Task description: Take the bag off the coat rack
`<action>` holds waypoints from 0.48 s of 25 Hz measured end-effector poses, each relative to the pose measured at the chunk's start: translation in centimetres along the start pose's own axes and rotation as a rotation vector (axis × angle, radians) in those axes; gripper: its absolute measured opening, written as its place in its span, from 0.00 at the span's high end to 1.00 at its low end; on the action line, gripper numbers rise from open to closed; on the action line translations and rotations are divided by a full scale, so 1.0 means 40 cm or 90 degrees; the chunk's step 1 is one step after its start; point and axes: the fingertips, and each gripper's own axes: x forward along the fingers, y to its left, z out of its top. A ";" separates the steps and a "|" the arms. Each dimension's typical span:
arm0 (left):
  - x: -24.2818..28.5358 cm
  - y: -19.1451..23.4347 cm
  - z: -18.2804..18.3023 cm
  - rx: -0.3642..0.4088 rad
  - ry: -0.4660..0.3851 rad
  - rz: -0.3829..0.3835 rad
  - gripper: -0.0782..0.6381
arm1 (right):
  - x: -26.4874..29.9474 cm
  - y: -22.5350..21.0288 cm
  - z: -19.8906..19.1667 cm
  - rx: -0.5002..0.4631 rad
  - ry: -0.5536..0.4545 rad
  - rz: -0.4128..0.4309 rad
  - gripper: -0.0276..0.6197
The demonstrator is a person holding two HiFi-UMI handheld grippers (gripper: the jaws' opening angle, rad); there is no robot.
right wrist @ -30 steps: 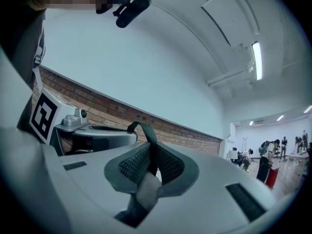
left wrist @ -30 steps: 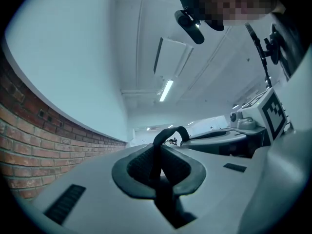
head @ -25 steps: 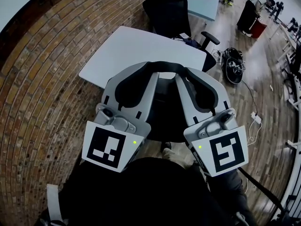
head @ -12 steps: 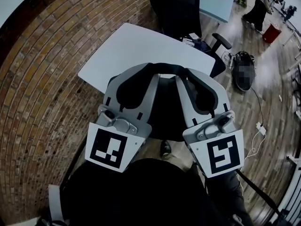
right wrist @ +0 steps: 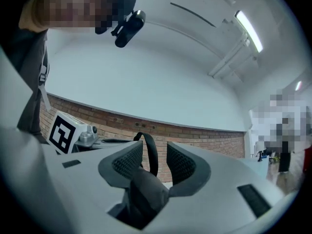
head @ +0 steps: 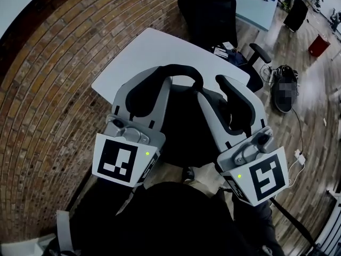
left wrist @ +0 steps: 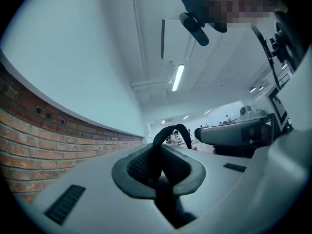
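ok, left gripper (left wrist: 157,152) is pressed shut on the black looped webbing strap (left wrist: 173,129), which is pinched flat between the ribbed pads. in the head view that strap (head: 184,71) arches across to the right gripper (head: 230,85), and the black soft fabric bag (head: 184,127) hangs below it, between the two tools and above the white tabletop (head: 144,57).

right gripper (right wrist: 153,152) is spread. the strap (right wrist: 150,150) stands in the gap between its pads, which aren't clamping it. i can't find the coat rack in any view, so i can't say whether the bag is on a hook or free.

handling-wise, i'd call this a limp load. the body sags and looks like it would swing, and i'd guess a moderate weight. the webbing is thin and smooth and could creep through a single pinch. my pick for the second hold is the strap's far end, near where it meets the bag, not the loose fabric.
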 end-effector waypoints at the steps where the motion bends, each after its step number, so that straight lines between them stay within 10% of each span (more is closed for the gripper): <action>1: 0.003 0.004 -0.006 -0.003 0.005 0.004 0.84 | -0.011 -0.003 -0.005 -0.002 0.007 -0.005 0.73; 12: 0.048 0.029 -0.027 0.000 0.009 0.012 0.84 | -0.166 -0.004 -0.159 0.012 0.100 -0.077 0.68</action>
